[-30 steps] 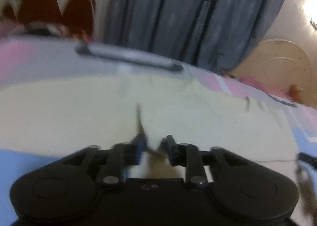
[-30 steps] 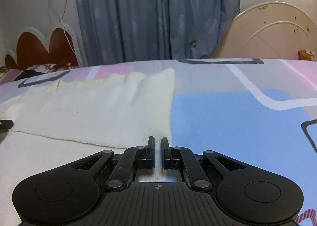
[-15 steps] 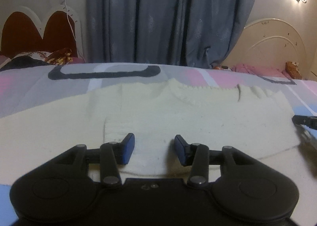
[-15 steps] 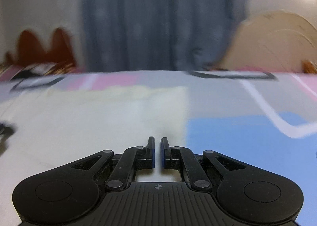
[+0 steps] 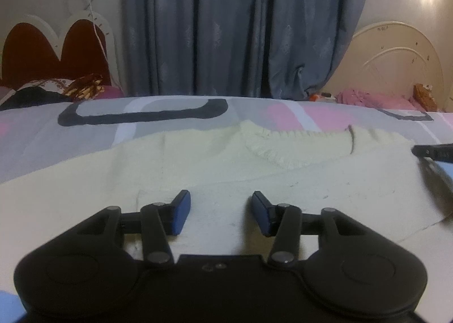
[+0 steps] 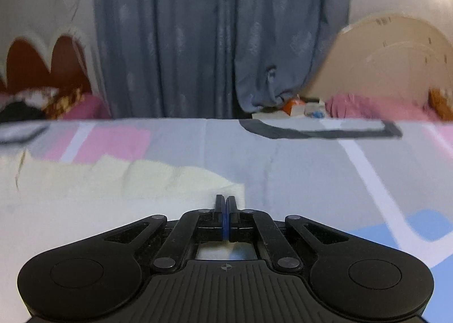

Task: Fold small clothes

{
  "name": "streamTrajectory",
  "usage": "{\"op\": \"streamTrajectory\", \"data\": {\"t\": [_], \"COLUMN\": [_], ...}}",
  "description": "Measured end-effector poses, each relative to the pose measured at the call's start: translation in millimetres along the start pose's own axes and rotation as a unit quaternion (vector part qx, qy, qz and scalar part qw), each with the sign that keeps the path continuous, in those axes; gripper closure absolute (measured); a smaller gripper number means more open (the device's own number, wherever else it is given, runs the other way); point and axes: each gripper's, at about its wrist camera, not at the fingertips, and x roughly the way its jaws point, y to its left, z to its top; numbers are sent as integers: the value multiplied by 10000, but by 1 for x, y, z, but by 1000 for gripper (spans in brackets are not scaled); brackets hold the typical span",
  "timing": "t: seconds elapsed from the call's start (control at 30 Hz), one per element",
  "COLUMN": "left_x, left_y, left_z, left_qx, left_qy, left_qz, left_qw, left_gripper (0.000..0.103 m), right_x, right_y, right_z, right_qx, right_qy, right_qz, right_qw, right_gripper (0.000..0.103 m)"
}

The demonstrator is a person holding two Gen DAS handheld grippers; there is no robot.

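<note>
- The cream knitted garment (image 5: 254,170) lies spread flat on the bed (image 5: 85,130), over the patterned bedcover; its ribbed neckline points toward the far edge of the bed, below the blue curtain (image 5: 226,25).
- The left claw (image 5: 220,214) hovers over the near part of the garment with its blue pads partly open and nothing between them (only flat knit shows in the gap).
- The right claw (image 6: 225,207) is fully closed, pads pressed together, at the garment's right-hand corner (image 6: 232,190); whether a thin edge of knit is pinched there I cannot tell, since the fingers hide the contact.
- Risk: if the right claw has caught nothing, lifting it for a fold would leave that corner lying where it is, and the fold would be lopsided.
- Risk: if it holds only a few loops of the knit, a quick pull could stretch the edge or let it slip free midway.
- Risk: the left claw, closing on the flat middle, may gather the bedcover along with the knit, or bunch up a ridge and spoil the crease.
- The right-wrist view is blurred, so that corner's exact lie is uncertain.
</note>
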Motion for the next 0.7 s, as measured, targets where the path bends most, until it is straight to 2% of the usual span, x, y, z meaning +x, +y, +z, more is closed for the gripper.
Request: {"op": "streamTrajectory", "data": {"t": [0.07,0.17,0.23,0.27,0.3,0.37,0.4,0.47,0.57,0.6,0.63,0.67,0.7], "left_x": [-17,-31,-31,-28,-23,-21,-23,-28,-21,-21,-23,-26,-30], "left_y": [-6,-20,-31,-34,-35,-35,-36,-35,-31,-30,-31,-31,-29], "left_z": [-1,-11,-20,-25,-29,-32,-29,-26,-34,-34,-32,-30,-30], "left_qx": [18,73,167,225,246,179,185,42,64,45,51,52,24], "left_qy": [-173,-210,-135,-48,66,52,106,41,27,4,36,62,48], "left_qz": [-129,-392,-447,-362,-246,-211,-146,-105,-76,-90,-79,-93,-135], "left_qw": [9998,9990,9988,9991,9994,9996,9997,9999,9999,9999,9999,9999,9999], "left_gripper": [57,56,55,54,54,53,54,55,51,51,52,53,52], "right_x": [-17,-56,-73,-78,-80,-67,-67,-70,-86,-81,-68,-66,-67], "right_y": [1,9,19,23,28,33,31,30,29,31,32,33,35], "right_z": [-1,-18,-31,-39,-48,-63,-66,-56,-51,-54,-58,-63,-61], "right_qx": [-36,-175,-235,-295,-429,-686,-643,-499,-276,-345,-404,-497,-568], "right_qy": [-137,-453,-500,-485,-428,-30,-136,-21,-399,-241,171,39,83], "right_qz": [45,298,483,534,549,269,284,238,395,354,288,265,222], "right_qw": [9999,9984,9973,9970,9967,9973,9974,9985,9980,9985,9986,9984,9981], "right_gripper": [103,103,103,103,103,103,103,103,103,103,103,103,103]}}
